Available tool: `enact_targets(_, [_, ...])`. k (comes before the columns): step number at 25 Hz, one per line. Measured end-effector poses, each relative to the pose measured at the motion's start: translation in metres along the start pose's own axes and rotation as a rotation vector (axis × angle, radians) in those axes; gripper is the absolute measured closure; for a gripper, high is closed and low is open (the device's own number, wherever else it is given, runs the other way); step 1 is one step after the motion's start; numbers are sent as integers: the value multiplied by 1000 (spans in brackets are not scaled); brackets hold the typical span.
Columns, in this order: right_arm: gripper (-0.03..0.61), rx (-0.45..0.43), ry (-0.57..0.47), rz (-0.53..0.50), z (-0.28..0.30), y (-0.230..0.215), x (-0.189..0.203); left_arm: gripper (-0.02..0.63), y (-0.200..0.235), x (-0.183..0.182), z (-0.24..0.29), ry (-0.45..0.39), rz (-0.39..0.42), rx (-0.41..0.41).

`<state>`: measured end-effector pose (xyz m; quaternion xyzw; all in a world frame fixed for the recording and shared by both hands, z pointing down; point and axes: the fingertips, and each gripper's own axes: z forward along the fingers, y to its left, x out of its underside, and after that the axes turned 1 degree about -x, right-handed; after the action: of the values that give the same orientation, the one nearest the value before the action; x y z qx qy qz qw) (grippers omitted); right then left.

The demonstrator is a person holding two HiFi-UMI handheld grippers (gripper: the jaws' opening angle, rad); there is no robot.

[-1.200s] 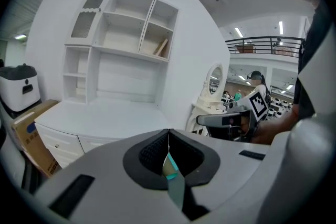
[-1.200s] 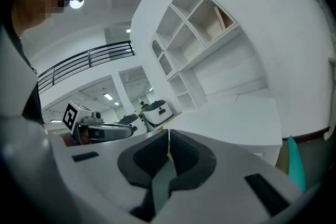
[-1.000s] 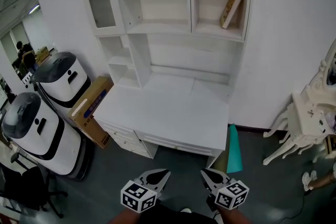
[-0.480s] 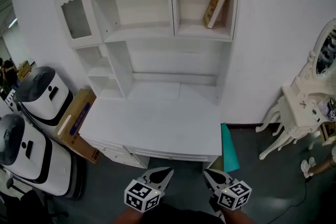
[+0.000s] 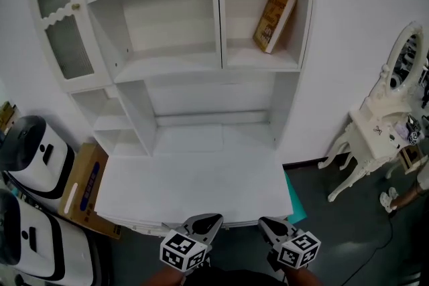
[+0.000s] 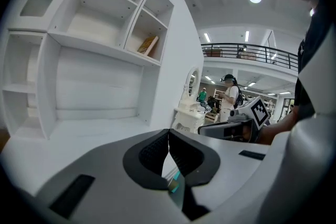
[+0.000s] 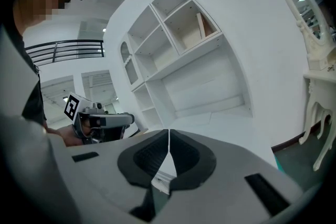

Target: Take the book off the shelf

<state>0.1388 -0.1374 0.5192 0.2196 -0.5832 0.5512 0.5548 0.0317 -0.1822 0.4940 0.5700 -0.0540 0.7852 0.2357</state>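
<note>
A yellow-brown book [image 5: 273,21] leans tilted in the right-hand cubby of the white shelf unit [image 5: 218,17]; it also shows small in the left gripper view as the book [image 6: 148,44] and edge-on in the right gripper view as the book [image 7: 201,25]. My left gripper [image 5: 213,218] and right gripper [image 5: 262,221] are low at the desk's front edge, far below the book. Both are shut with nothing between the jaws, the left gripper [image 6: 168,132] and the right gripper [image 7: 169,132] with tips touching.
A white desk [image 5: 194,184] stands under the shelves. Two white rounded machines [image 5: 30,157] and a cardboard box [image 5: 84,187] are at the left. A white ornate dressing table [image 5: 375,137] stands at the right, a teal board [image 5: 295,201] beside the desk. People stand in the background [image 6: 229,97].
The view has closed in on the shelf unit and shifted right; the book now sits larger and lower in the head view. Both grippers stay shut and have come up to the desk's front edge.
</note>
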Motion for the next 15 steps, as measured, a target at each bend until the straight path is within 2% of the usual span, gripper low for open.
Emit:
enact_targets(7, [548,76,-51,6,72,17,-23,603,81,-27,-4,6,44,66])
enact_targets(15, [548,143,-100,6,119,38,-33,603,135,-40,-12,6,81,133])
